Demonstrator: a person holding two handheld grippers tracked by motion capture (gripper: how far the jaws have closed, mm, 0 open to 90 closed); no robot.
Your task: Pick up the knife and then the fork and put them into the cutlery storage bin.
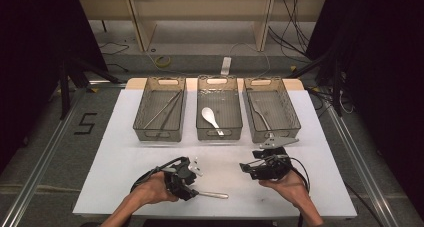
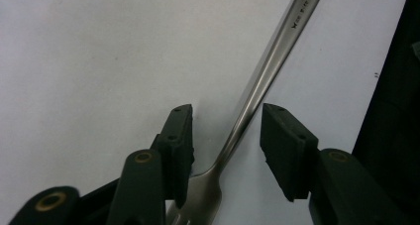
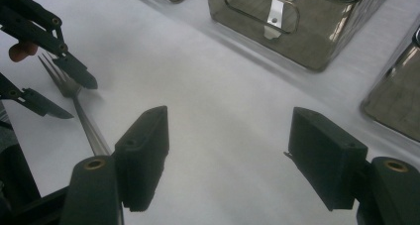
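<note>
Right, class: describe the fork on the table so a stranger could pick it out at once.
Start at the white table with three clear bins across its far side. On the bare near part, the left tongs straddle a metal fork lying flat. Unlike the other cutlery, it lies outside the bins, with lettering stamped on its handle.

The left gripper is held low near the front of the table, and its jaws are spread apart. The right gripper is held a little higher and well apart from it, with its jaws spread wide. Both forearms are stretched in from below.
</note>
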